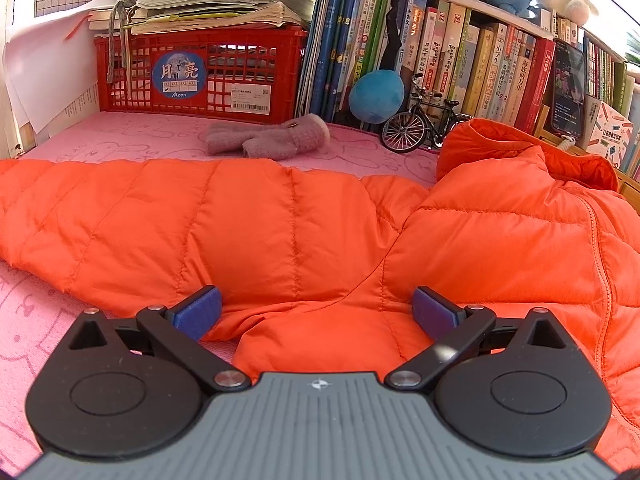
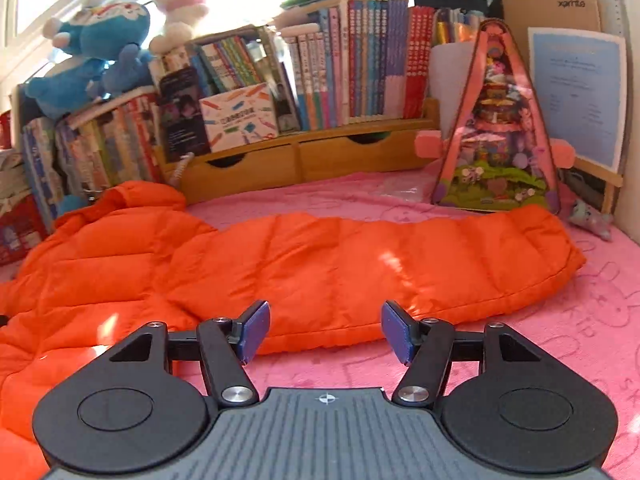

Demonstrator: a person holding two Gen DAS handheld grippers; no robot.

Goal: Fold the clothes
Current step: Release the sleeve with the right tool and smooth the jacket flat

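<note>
Two gloves (image 1: 266, 139) – behind jacket (image 1: 320, 216)

Left gripper (image 1: 316, 312) and right gripper (image 2: 324, 330) both angled downward, jaws spread apart, empty.

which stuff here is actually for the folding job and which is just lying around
For the job:
- orange quilted puffer jacket
- left hand-held gripper, open
- right hand-held gripper, open

Lying about:
- grey woolly mittens
- small black model bicycle
- red plastic crate
- blue plush toy
- pink triangular toy box
</note>
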